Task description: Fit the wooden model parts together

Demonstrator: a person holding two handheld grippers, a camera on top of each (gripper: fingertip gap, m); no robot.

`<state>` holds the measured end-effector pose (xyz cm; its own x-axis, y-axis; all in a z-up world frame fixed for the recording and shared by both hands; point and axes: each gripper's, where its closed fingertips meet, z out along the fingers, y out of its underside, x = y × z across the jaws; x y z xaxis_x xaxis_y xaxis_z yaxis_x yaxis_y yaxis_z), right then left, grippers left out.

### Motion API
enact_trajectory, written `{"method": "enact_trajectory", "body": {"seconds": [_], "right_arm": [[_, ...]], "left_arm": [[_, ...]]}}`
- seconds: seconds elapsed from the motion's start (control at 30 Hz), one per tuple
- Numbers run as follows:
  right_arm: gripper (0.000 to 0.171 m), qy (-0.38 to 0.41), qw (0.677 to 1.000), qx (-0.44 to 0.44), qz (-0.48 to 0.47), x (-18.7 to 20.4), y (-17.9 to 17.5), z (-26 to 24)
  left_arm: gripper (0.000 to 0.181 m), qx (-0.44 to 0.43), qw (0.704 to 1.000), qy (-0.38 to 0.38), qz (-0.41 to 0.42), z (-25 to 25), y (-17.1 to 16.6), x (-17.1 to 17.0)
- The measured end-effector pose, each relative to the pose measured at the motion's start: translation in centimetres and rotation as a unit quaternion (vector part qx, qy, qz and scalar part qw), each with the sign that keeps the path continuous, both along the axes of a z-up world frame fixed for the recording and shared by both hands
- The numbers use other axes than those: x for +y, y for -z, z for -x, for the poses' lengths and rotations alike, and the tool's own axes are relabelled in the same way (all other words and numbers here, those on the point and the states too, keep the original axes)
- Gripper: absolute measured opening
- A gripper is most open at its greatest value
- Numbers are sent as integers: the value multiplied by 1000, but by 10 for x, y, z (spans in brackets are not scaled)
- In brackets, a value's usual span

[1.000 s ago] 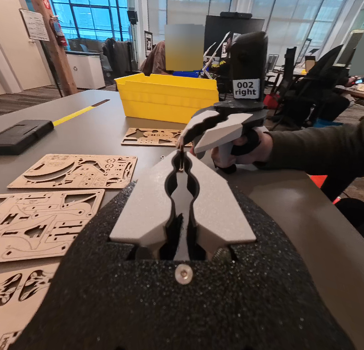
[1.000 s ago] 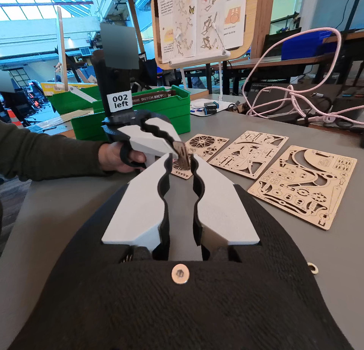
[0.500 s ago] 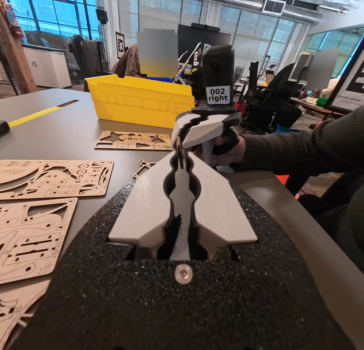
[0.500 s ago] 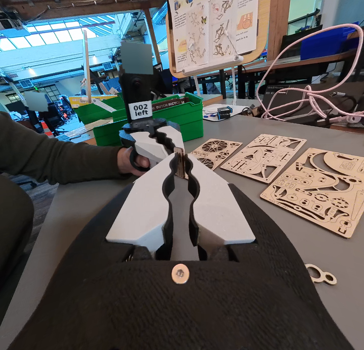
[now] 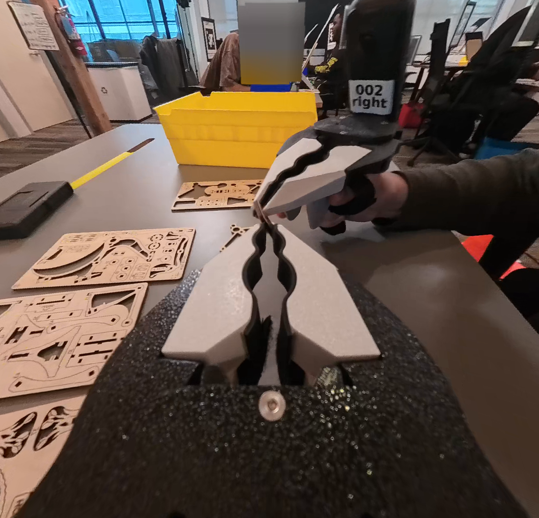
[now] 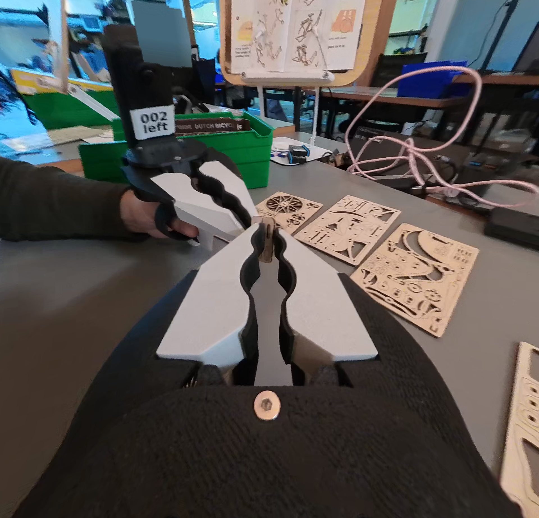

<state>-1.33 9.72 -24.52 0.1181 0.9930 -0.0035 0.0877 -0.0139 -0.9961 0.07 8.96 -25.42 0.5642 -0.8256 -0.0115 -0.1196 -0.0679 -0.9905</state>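
Observation:
In the right wrist view my right gripper (image 6: 267, 235) is shut on a small slotted wooden part (image 6: 267, 243) held upright between its tips. My left gripper (image 6: 253, 219) comes in from the left and its tips touch the top of that part. In the left wrist view my left gripper (image 5: 267, 227) is shut, with a thin wooden edge (image 5: 263, 216) in its tips. The right gripper (image 5: 259, 209) pinches the same edge from above right. I cannot tell whether this is one part or two joined parts. Both are above the grey table (image 5: 408, 285).
Cut wooden sheets (image 5: 110, 256) (image 5: 58, 329) (image 5: 215, 193) lie left and ahead, with a loose link part (image 5: 233, 237). A yellow bin (image 5: 239, 133) and a black block (image 5: 29, 200) stand behind. In the right view: sheets (image 6: 347, 227) (image 6: 414, 276), a green bin (image 6: 204, 154), an instruction board (image 6: 291, 28), pink cable (image 6: 408, 154). My left and right fingertips are right by each other.
My right gripper was open around the part held by the left gripper; it has shut on it. The two grippers have drawn closer, tip to tip.

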Motion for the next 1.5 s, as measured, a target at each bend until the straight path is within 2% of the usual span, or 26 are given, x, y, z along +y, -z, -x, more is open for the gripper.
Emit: {"method": "enact_trajectory", "body": {"seconds": [0.2, 0.27, 0.4, 0.6, 0.73, 0.87, 0.97, 1.07, 1.17, 1.23, 1.37, 1.5], "right_arm": [[5, 60, 994, -27, -89, 7, 5, 4], [5, 42, 997, 11, -64, 6, 0, 4], [20, 11, 998, 62, -10, 8, -11, -4], [22, -11, 999, 29, -12, 7, 0, -4], [20, -37, 999, 21, -27, -3, 2, -2], [0, -75, 994, 12, -73, -19, 2, -1], [1, -71, 991, 14, -114, -23, 1, 0], [15, -81, 991, 20, -101, -26, -1, 0], [13, -76, 994, 33, -77, -22, -4, -1], [19, -69, 995, 35, -63, -18, -5, -1], [4, -94, 993, 56, -35, -24, -10, -2], [1, -101, 993, 57, -24, -24, -10, -2]], "left_arm": [[2, -3, 999, -37, 25, 6, 8, 11], [1, -50, 997, -20, 48, 7, 5, 12], [1, -112, 991, -18, 66, 16, -4, 14], [0, -145, 988, 0, 57, 18, -13, 11], [1, -122, 991, 54, -10, 7, -20, -7], [0, -97, 991, 65, -60, 5, -21, -14], [0, -87, 990, 74, -83, 5, -22, -17], [1, -87, 990, 72, -86, 5, -22, -17], [1, -88, 989, 82, -81, 4, -22, -19], [1, -88, 989, 85, -80, 4, -21, -20], [1, -100, 989, 89, -71, 5, -23, -19], [2, -112, 988, 87, -60, 6, -24, -18]]}}
